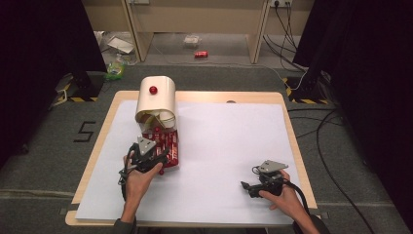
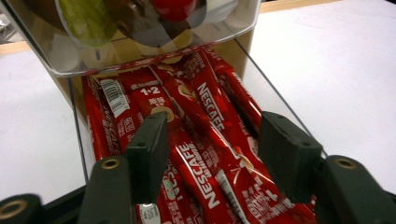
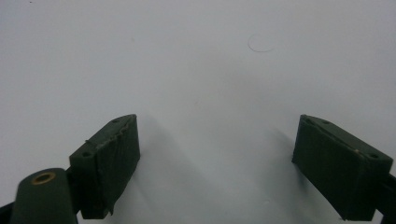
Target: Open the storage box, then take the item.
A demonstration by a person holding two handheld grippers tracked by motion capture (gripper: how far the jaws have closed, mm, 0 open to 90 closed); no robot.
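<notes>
High view, left hand: the person's left hand (image 1: 138, 181) reaches forward from the bottom edge, forearm nearly straight up the picture, carrying the left gripper (image 1: 155, 157) to the near end of the red coffee sticks (image 1: 168, 146).
High view, sticks: they lie in a clear tray at the foot of a cream dispenser (image 1: 157, 103) with a red knob (image 1: 153, 90), at the far left of the white sheet (image 1: 229, 146).
High view, right hand: the right hand (image 1: 285, 197) rests near the sheet's right front corner, its right gripper (image 1: 246, 187) lying low and pointing left, well apart from the dispenser.
High view, room: the sheet is bare between the two hands; the table's wooden rim (image 1: 95, 151) runs close along the left of the dispenser.
Left gripper view, jaws: partly open, straddling the coffee sticks (image 2: 210, 140) from above; several sticks lie between the pads, and I cannot tell whether the pads press on any.
Left gripper view, edges: clear tray walls (image 2: 77, 135) flank the sticks; the dispenser's clear flap (image 2: 140, 42) hangs just beyond.
Right gripper view, jaws: spread wide with nothing between them, over the bare white sheet (image 3: 196, 70).
</notes>
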